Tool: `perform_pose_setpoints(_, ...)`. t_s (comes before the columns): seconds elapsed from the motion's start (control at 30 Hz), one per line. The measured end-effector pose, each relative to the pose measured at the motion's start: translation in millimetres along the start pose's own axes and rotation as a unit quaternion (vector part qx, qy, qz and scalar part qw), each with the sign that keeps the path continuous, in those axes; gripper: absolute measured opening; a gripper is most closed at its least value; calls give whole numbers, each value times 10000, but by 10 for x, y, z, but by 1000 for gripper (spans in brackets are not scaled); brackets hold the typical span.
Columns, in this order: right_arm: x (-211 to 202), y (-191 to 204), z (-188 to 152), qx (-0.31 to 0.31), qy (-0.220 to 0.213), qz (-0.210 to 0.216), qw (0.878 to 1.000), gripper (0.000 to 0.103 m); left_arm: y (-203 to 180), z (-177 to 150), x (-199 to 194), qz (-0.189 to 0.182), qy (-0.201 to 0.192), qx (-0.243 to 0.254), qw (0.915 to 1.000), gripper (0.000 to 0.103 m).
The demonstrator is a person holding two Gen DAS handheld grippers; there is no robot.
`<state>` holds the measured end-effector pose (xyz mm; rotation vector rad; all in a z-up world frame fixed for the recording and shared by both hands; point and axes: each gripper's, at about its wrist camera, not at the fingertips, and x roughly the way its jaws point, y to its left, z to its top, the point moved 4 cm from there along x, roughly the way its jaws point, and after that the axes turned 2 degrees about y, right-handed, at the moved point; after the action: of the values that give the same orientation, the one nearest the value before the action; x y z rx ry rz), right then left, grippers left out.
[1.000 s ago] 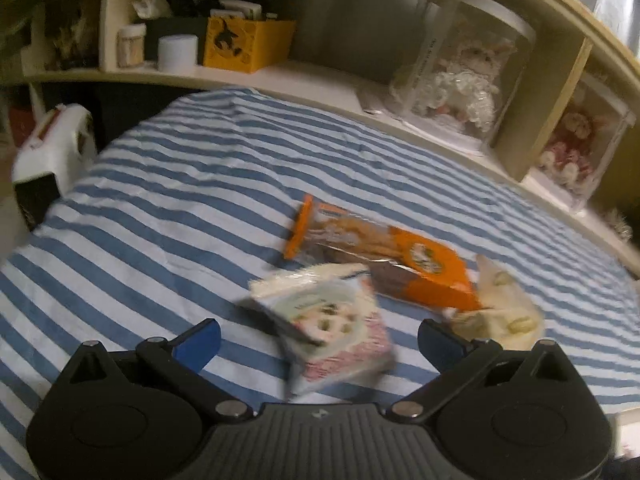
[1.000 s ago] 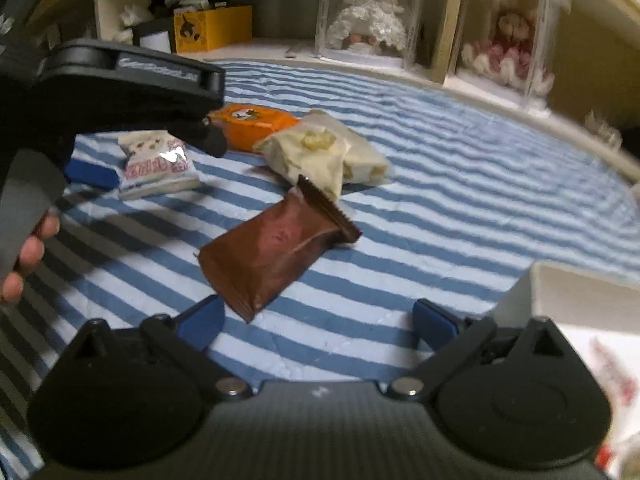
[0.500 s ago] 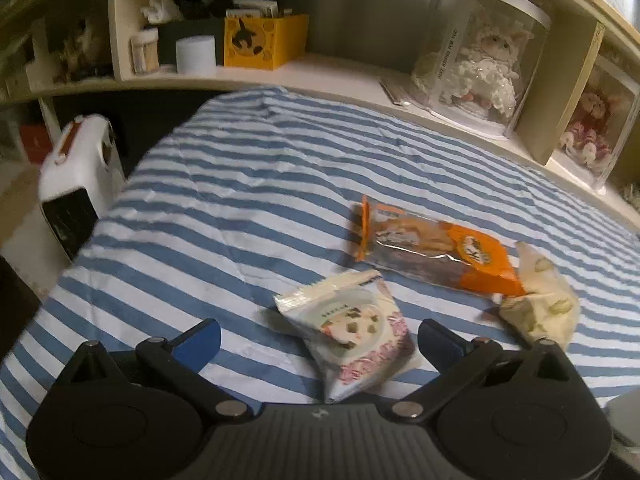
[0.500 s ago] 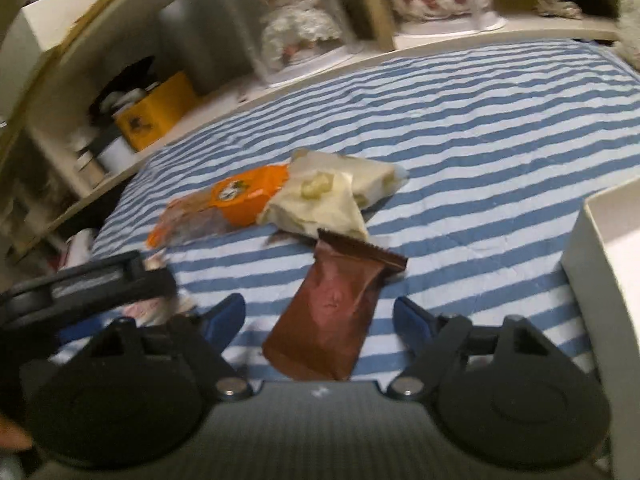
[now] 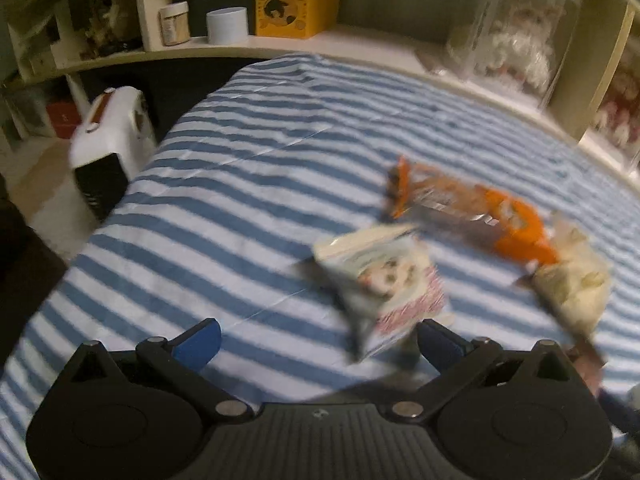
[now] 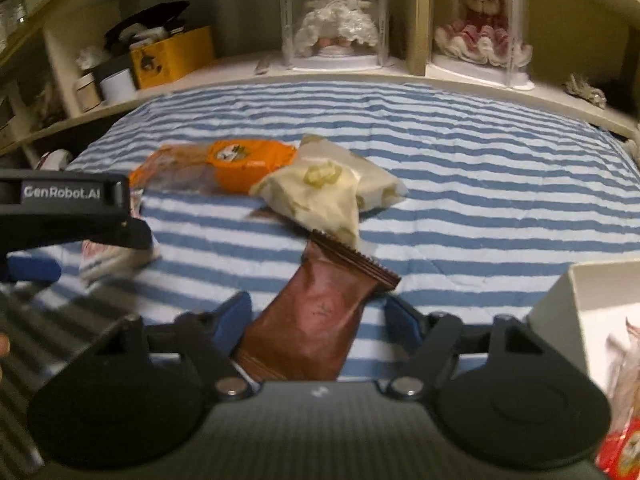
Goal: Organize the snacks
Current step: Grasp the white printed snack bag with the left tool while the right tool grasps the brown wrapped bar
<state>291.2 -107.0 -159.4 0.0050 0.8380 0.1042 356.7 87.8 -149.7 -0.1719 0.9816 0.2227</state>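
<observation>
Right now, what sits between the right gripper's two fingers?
The brown snack packet, seen in the right wrist view, lies between the closing fingers of the right gripper; they don't press it yet.

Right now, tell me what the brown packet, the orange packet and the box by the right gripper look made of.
Brown packet: matte plastic or foil film, probably; crimped, serrated end seal, soft creases.
Orange packet: glossy plastic film, one end clear; it shows glare.
Box: white card or thin plastic, hard to say; flat matte wall, straight edge.
</observation>
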Motion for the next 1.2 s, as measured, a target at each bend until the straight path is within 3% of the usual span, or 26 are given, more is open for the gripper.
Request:
perform_pose_setpoints(0.2,-99,-212,-50,614,243,461,9968,65,40,0,-66,-259,-108,-218,9994,95)
perform_pose_setpoints(0.33,-141,-279,-61,1296,409,863,9870,64,1,55,-64,-652,-149,-529,9964,88)
perform_pose_setpoints(0.47,-105,-307,-29,1712,456,1155,9774,64,-27,112,-16,-972,-188,-870,9913,88)
perform_pose_setpoints(0.77,-5,-53,-30,965,174,854,9915,64,-209,131,56,-922,-411,-832,9914,86)
perform_pose_setpoints(0.9,38,74,-37,676,82,713,9951,64,-247,124,66,-794,-570,-741,9924,76)
perform_pose_setpoints(1.03,54,106,-58,423,-10,604,9973,53,-240,109,83,-637,-666,-577,9941,64)
perform_pose_setpoints(1.2,21,46,-80,311,-61,661,9973,47,-221,77,14,-730,-628,-480,9942,60)
